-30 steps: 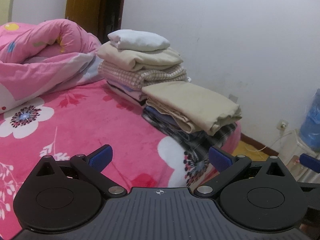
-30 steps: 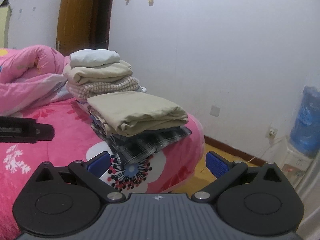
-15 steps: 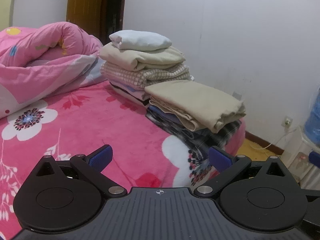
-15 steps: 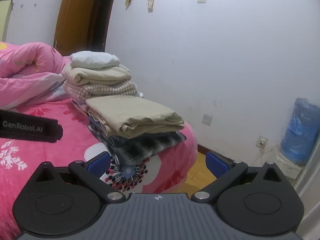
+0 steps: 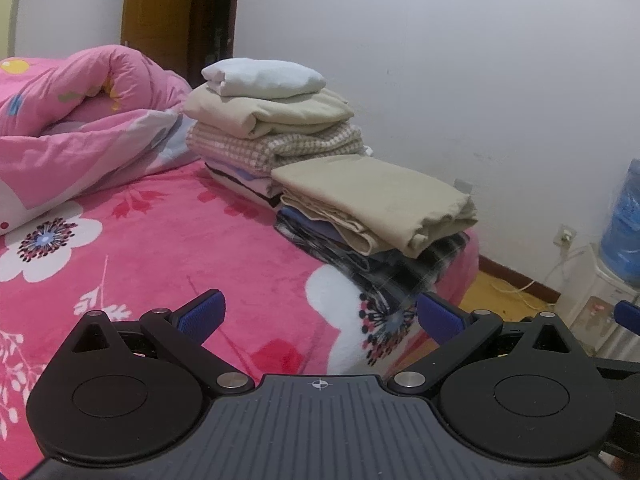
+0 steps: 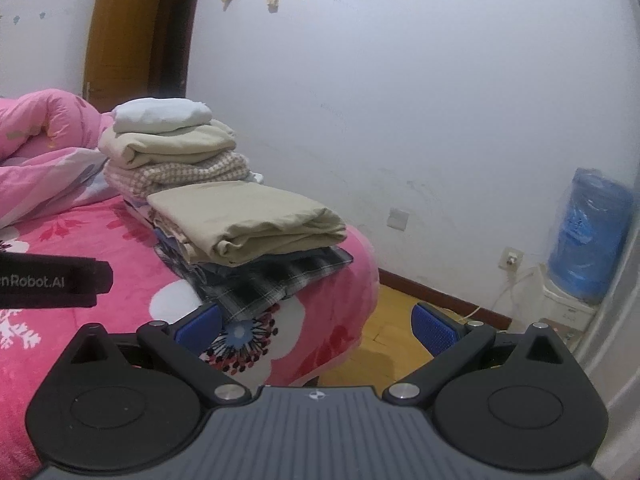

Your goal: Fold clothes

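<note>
Both tongs, your left gripper [image 5: 320, 314] and right gripper [image 6: 316, 322], hang spread and empty. Since a second ago they've pulled back; folded stacks [image 5: 372, 196] sit ahead, untouched. Reads as folding finished or next garment pending.

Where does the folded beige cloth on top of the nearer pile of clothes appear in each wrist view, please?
Left wrist: the beige cloth lies right of centre, above the plaid garment.
Right wrist: the beige cloth lies left of centre, at mid height.
Shared landmark: the blue water bottle at the right edge of both views.
</note>
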### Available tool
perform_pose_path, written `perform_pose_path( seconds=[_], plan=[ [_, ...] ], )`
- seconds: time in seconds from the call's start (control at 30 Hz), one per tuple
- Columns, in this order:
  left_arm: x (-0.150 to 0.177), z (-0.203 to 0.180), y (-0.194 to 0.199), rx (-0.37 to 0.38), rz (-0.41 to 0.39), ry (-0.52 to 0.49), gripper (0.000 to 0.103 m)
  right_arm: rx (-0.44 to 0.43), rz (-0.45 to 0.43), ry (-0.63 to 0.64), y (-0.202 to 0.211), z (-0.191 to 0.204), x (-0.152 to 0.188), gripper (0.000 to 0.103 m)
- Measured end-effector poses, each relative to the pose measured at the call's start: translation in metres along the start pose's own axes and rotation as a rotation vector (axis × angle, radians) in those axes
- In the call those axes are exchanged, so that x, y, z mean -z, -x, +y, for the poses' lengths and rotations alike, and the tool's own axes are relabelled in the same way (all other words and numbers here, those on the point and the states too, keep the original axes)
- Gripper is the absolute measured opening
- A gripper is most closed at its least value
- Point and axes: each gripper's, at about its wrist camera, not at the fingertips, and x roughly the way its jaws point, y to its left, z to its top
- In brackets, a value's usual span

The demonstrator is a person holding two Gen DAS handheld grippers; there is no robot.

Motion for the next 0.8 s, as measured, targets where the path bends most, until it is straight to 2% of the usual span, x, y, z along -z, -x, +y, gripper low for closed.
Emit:
perform_pose_path(
  seconds=[0.33,0.8],
  plan=[
    [0.008,-0.013,0.0,0.029,0.009,-0.025,0.103,0.013,0.031,-0.012,-0.003,-0.006,0.004,0.103],
    [0.014,-0.011,-0.004,0.027,0.029,-0.024,0.103,0.008,0.07,-0.01,-0.008,-0.001,0.009,0.103]
  ],
)
